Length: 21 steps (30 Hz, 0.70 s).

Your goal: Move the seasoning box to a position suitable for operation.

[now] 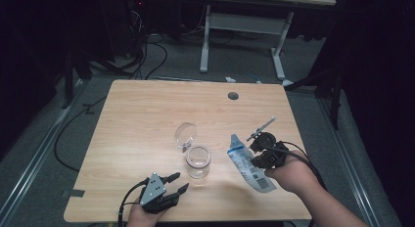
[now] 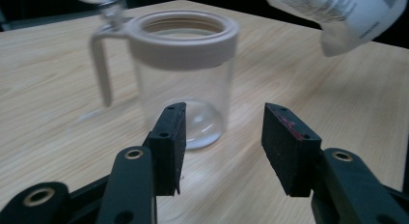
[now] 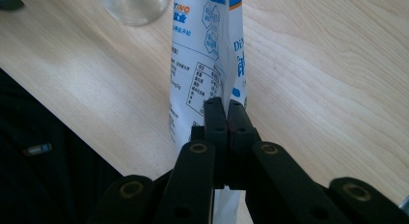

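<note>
- Pouch [image 1: 248, 163]: flat, white, printed with blue and black text; a soft film pack, longer than wide. In the high view its long axis runs from upper left to lower right, the upper end towards the jar. It is at the right of the table, clear of the surface as far as the left gripper view shows.
- Right gripper [image 3: 225, 110]: jaws pinched together on the pouch's edge; pads flat against the film.
- Jar [image 1: 198, 161]: clear cylinder, upright at mid-table just left of the pouch, mouth open. Pale ring around the rim; hinged clear round lid [image 1: 186, 133] tipped back behind it.
- Left gripper [image 1: 177, 183]: jaws apart, nothing between them, pointing at the jar from the near edge. Pads [image 2: 169, 147] are black, rectangular and matt.
- Table [image 1: 147, 109]: light wood-grain top, rounded corners, a round grey hole [image 1: 233, 96] near the far edge.
</note>
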Motion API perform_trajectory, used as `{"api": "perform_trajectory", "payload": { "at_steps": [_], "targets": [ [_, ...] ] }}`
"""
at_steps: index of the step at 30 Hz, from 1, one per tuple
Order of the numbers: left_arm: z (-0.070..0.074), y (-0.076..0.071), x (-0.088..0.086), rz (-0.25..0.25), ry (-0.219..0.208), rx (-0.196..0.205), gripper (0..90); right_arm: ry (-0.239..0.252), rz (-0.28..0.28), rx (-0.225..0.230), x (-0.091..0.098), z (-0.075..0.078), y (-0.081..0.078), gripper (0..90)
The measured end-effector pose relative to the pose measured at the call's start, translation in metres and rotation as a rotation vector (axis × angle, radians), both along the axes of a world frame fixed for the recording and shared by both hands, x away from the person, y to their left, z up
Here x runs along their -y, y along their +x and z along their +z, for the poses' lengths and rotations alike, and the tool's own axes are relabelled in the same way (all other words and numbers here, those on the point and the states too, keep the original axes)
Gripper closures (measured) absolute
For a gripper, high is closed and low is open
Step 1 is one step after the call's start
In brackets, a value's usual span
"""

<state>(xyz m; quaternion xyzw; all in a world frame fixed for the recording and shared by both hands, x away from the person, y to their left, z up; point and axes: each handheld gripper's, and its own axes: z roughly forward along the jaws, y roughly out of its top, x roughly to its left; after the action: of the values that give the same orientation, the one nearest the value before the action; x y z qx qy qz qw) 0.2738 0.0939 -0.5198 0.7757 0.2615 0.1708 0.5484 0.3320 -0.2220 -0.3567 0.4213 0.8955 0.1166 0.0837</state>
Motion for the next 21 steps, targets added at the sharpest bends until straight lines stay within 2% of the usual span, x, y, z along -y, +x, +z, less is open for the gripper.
{"api": "perform_trajectory", "payload": {
  "at_steps": [5, 9, 17, 21],
  "targets": [
    [0.004, -0.003, 0.025, -0.048, 0.027, -0.017, 51.4, 0.018, 0.007, 0.005, -0.005, 0.001, 0.000, 90.0],
    [0.006, -0.005, 0.046, -0.083, 0.044, -0.010, 51.6, 0.023, 0.016, 0.007, -0.009, 0.001, 0.000, 90.0],
    [0.014, -0.001, 0.089, -0.158, 0.002, -0.017, 51.5, 0.016, 0.036, 0.011, -0.017, 0.007, 0.000, 90.0],
    [0.013, -0.001, 0.099, -0.179, -0.016, -0.016, 50.7, 0.015, 0.034, 0.013, -0.021, 0.011, 0.000, 90.0]
  ]
}}
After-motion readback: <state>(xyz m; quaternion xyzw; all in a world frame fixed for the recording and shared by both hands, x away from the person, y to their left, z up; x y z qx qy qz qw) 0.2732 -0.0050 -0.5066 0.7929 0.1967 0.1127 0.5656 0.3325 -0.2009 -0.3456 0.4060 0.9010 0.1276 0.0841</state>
